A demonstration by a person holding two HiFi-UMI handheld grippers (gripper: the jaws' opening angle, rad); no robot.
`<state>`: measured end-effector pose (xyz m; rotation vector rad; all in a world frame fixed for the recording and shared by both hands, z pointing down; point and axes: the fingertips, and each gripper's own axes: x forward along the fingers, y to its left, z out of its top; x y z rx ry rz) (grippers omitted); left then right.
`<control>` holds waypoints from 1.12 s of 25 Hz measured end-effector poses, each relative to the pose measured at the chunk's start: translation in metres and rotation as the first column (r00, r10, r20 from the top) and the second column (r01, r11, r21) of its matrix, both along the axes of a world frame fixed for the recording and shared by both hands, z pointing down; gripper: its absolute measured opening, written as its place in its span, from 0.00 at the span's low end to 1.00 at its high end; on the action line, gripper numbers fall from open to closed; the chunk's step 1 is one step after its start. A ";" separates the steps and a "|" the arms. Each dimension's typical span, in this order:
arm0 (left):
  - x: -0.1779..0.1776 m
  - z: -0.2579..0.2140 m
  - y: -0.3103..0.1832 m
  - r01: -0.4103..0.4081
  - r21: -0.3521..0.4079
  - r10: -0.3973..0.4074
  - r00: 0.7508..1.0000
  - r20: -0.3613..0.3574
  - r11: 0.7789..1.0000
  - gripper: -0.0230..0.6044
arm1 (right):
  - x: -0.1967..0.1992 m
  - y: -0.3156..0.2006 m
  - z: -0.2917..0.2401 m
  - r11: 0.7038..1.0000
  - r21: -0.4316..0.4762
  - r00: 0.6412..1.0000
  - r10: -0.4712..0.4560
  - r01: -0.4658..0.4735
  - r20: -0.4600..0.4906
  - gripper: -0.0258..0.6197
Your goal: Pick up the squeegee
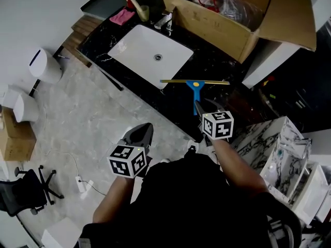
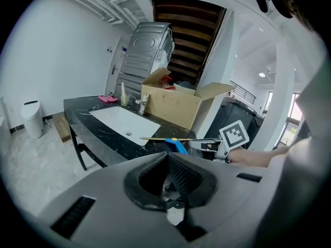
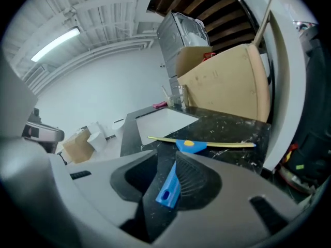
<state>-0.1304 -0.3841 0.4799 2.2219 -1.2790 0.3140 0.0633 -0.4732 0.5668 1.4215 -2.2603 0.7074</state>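
Note:
The squeegee point(image 1: 195, 86), with a blue handle and a long yellow blade, lies flat on the black countertop point(image 1: 176, 99), just right of the white sink. My right gripper point(image 1: 200, 107) has its jaws on either side of the handle's near end. In the right gripper view point(image 3: 164, 159) the blue handle point(image 3: 169, 186) rests against the ribbed right pad, with a gap to the left pad: open, not clamped. My left gripper point(image 1: 145, 130) hangs over the floor in front of the counter, shut and empty. Its own view point(image 2: 168, 156) shows the squeegee point(image 2: 173, 141) beyond the tips.
A white sink basin point(image 1: 150, 56) with a faucet point(image 1: 164, 20) is set into the counter. An open cardboard box point(image 1: 227, 19) stands at the back right. A pink cloth point(image 1: 122, 17) lies at the far corner. Marble slabs point(image 1: 282, 143) lean at the right; a white toilet point(image 1: 44, 66) sits left.

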 end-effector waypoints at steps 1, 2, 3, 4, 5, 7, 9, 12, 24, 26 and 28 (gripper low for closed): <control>-0.002 -0.002 -0.002 0.010 0.005 -0.010 1.000 0.003 1.000 0.06 | 0.001 -0.007 0.004 1.000 -0.007 1.000 0.006 -0.006 -0.011 0.23; -0.004 -0.003 -0.004 0.020 0.010 -0.020 1.000 0.006 1.000 0.06 | 0.002 -0.013 0.009 1.000 -0.018 1.000 0.011 -0.011 -0.017 0.23; -0.006 -0.005 -0.006 0.029 0.013 -0.029 1.000 0.009 0.999 0.06 | 0.003 -0.018 0.016 0.999 -0.033 1.000 0.013 -0.014 -0.019 0.24; -0.007 -0.005 -0.007 0.037 0.016 -0.037 0.999 0.012 0.999 0.06 | 0.003 -0.023 0.025 0.999 -0.053 1.000 0.015 -0.015 -0.018 0.25; -0.009 -0.006 -0.008 0.044 0.017 -0.044 0.999 0.014 0.999 0.06 | 0.003 -0.027 0.034 0.997 -0.074 1.000 0.017 -0.018 -0.014 0.26; -0.011 -0.006 -0.009 0.057 0.016 -0.057 0.998 0.019 0.998 0.06 | 0.002 -0.035 0.046 0.993 -0.113 1.000 0.030 -0.030 -0.005 0.27; -0.013 -0.006 -0.009 0.069 0.013 -0.069 0.997 0.023 0.998 0.06 | 0.002 -0.043 0.052 0.990 -0.135 0.999 0.049 -0.049 0.001 0.29; -0.018 -0.008 -0.007 0.086 0.013 -0.086 0.996 0.030 0.996 0.06 | 0.003 -0.052 0.058 0.987 -0.142 0.997 0.076 -0.076 -0.007 0.30; -0.040 -0.008 0.001 0.151 0.002 -0.151 0.987 0.050 0.989 0.06 | 0.003 -0.061 0.067 0.975 -0.152 0.985 0.154 -0.165 -0.080 0.35; -0.041 -0.007 0.003 0.150 0.000 -0.150 0.987 0.053 0.989 0.06 | 0.002 -0.062 0.071 0.972 -0.163 0.982 0.150 -0.167 -0.113 0.37; -0.041 -0.009 0.004 0.151 0.001 -0.151 0.987 0.052 0.989 0.06 | 0.001 -0.063 0.073 0.972 -0.167 0.978 0.144 -0.168 -0.148 0.37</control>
